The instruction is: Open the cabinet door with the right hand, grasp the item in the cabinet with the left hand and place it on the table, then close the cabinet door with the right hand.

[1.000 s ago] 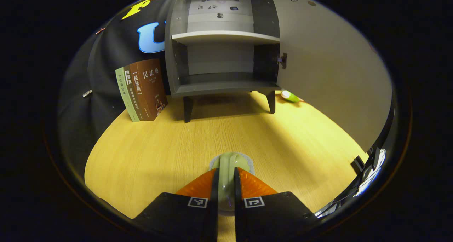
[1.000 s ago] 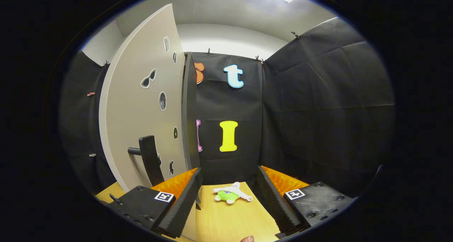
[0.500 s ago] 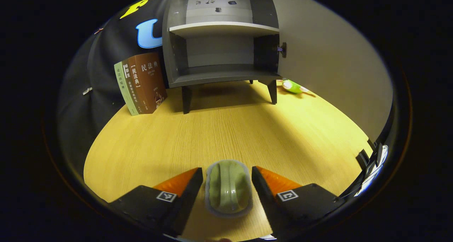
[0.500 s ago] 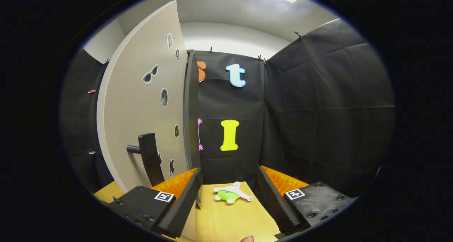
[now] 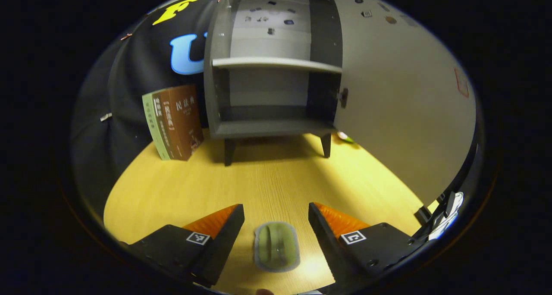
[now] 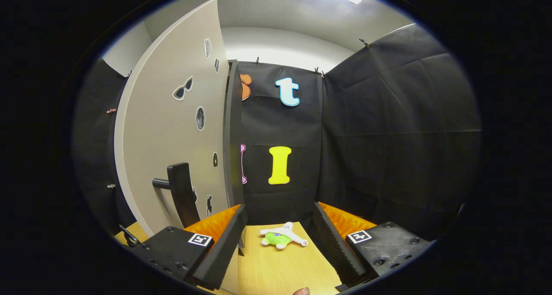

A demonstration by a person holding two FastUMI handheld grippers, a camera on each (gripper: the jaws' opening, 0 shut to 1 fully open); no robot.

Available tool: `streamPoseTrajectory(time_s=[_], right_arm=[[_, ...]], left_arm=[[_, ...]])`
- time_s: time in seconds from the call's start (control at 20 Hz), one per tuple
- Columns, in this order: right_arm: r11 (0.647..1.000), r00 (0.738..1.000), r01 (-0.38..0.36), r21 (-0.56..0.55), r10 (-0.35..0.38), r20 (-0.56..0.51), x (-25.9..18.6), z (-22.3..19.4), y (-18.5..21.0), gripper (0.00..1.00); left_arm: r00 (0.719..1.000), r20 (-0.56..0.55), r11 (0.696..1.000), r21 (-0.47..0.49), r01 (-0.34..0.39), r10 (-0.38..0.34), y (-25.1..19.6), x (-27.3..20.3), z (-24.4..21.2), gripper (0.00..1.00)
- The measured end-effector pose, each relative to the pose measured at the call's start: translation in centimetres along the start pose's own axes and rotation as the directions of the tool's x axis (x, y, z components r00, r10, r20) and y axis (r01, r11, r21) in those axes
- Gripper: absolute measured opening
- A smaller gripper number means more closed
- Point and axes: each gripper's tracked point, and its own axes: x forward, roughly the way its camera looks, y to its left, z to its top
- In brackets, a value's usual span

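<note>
I am working the left gripper first: its fingers are spread wide and gripping nothing, and the green item is lying flat on the table between them, clear of both pads, so I am judging the placing done. The cabinet is standing well ahead of those fingertips with its lower shelf bare, and the books are leaning ahead and to the left. I am planning to lift this hand straight up and back so neither finger nudges the item. In the right gripper view, the right gripper is also gaping wide and empty; the open cabinet door is standing just left of its left finger, the door handle just above that finger. A plush toy is lying ahead between the fingertips. For closing, I am favouring pinching the handle squarely and swinging along the hinge arc, slowly.
</note>
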Motion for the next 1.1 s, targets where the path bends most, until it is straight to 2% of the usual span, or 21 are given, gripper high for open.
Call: streamPoseTrajectory(time_s=[0.1, 0.3, 0.45, 0.6, 0.65, 0.7, 0.75, 0.85, 0.9, 0.95, 1.05, 1.1], right_arm=[[1.000, 1.000, 0.000, 0.003, 0.000, -0.002, 0.0, 0.0, 0.1, 0.98], [1.000, 1.000, 0.013, 0.003, -0.013, 0.005, -0.1, 0.3, 0.3, 0.98], [1.000, 1.000, 0.023, 0.001, -0.023, 0.007, -0.2, 0.5, 0.4, 0.98], [0.999, 0.999, 0.040, -0.004, -0.040, 0.020, -0.5, 1.0, 0.7, 1.00], [0.999, 0.998, 0.050, -0.011, -0.050, 0.025, -0.6, 1.1, 0.7, 0.97], [0.998, 0.998, 0.058, -0.015, -0.058, 0.025, -0.7, 1.2, 0.7, 1.00], [0.998, 0.998, 0.065, -0.018, -0.064, 0.024, -0.9, 1.2, 0.8, 0.96], [0.997, 0.997, 0.079, -0.019, -0.079, 0.025, -1.4, 1.3, 0.8, 0.96], [0.996, 0.996, 0.090, -0.016, -0.090, 0.021, -1.7, 1.3, 0.9, 1.00], [0.995, 0.995, 0.100, -0.013, -0.099, 0.012, -1.7, 1.1, 0.9, 0.96], [0.993, 0.993, 0.119, -0.005, -0.119, -0.001, -2.1, 0.8, 0.9, 0.96], [0.991, 0.991, 0.133, -0.005, -0.133, -0.007, -2.2, 0.8, 0.8, 0.92]], left_arm=[[0.999, 0.046, 1.000, -0.008, -0.003, 0.004, 1.3, -1.5, 3.0, 0.94], [0.990, 0.122, 0.997, -0.027, -0.070, 0.073, 5.8, -5.2, 9.0, 0.94], [0.970, 0.201, 0.991, -0.049, -0.127, 0.135, 9.5, -8.7, 13.8, 0.94], [0.946, 0.278, 0.985, -0.080, -0.152, 0.169, 12.1, -12.7, 18.2, 0.94], [0.939, 0.292, 0.983, -0.086, -0.162, 0.180, 13.0, -14.0, 19.4, 0.94], [0.932, 0.308, 0.981, -0.091, -0.173, 0.193, 13.9, -15.3, 20.6, 0.94], [0.923, 0.328, 0.980, -0.091, -0.180, 0.200, 14.5, -16.6, 21.8, 0.94], [0.908, 0.368, 0.980, -0.085, -0.182, 0.201, 15.4, -19.0, 24.1, 0.94], [0.903, 0.381, 0.980, -0.087, -0.179, 0.199, 15.7, -20.2, 24.9, 0.94], [0.899, 0.393, 0.981, -0.087, -0.174, 0.194, 16.0, -21.2, 25.6, 0.93], [0.887, 0.418, 0.981, -0.080, -0.177, 0.194, 16.7, -22.6, 26.6, 0.94], [0.882, 0.428, 0.980, -0.072, -0.186, 0.199, 17.2, -23.0, 26.8, 0.94]])
